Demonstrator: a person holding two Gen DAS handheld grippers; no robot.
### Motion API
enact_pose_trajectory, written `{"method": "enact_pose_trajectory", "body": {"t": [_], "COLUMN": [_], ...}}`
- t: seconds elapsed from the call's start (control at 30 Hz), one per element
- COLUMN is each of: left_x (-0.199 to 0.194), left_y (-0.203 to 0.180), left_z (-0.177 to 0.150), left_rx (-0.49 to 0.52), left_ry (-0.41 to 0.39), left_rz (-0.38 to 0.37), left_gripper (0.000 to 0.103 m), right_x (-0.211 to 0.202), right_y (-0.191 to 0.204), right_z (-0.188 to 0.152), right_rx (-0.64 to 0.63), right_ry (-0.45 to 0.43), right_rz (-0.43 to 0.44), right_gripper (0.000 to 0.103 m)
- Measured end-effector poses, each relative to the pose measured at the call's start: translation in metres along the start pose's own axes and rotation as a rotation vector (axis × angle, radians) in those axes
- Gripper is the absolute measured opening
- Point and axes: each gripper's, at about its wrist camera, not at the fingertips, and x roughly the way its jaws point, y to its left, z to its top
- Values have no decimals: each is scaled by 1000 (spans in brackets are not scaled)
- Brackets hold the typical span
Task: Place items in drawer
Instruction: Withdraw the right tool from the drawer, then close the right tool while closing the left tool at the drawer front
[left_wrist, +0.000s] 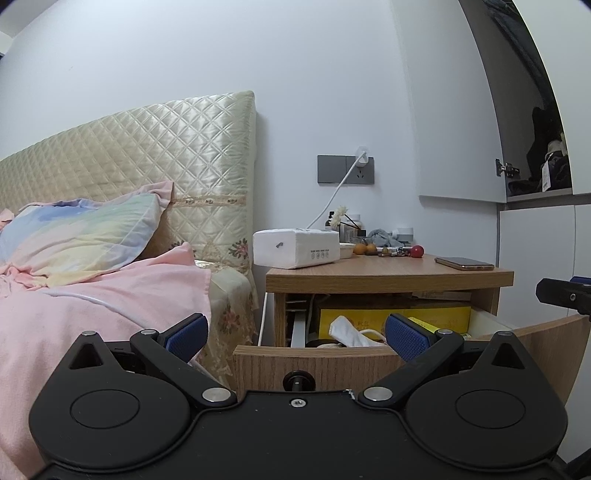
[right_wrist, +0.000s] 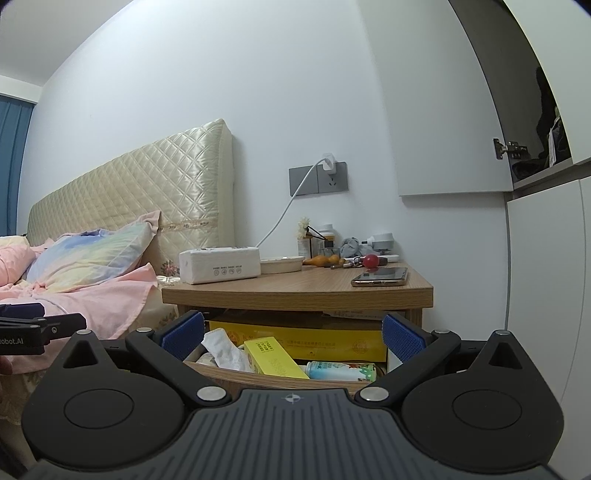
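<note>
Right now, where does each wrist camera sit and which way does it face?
Left wrist: low before the open drawer, facing nightstand and bed; own open left claw shows, right claw's tip at right edge.
Right wrist: further right, looking into the drawer; open right claw shows.
Shared: tissue pack, phone.

Quilted cream headboard (right_wrist: 147, 184) anchors the room: a pastel pillow (right_wrist: 88, 258) leans against it, pink blanket (left_wrist: 92, 295) below, grey wall socket (right_wrist: 317, 179) to its right with a white charger (right_wrist: 328, 162) plugged in.
</note>
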Motion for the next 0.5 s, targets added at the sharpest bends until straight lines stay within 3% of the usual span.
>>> {"method": "enact_pose_trajectory", "body": {"t": [0.5], "left_x": [1], "left_y": [1], "left_z": [0], "left_rx": [-9], "left_ry": [7], "left_rz": [0], "left_gripper": [102], "right_x": [-3], "right_y": [12], "right_z": [-9], "right_rx": [13], "right_ry": [-9], "right_rz": [4], "right_gripper": [103]}}
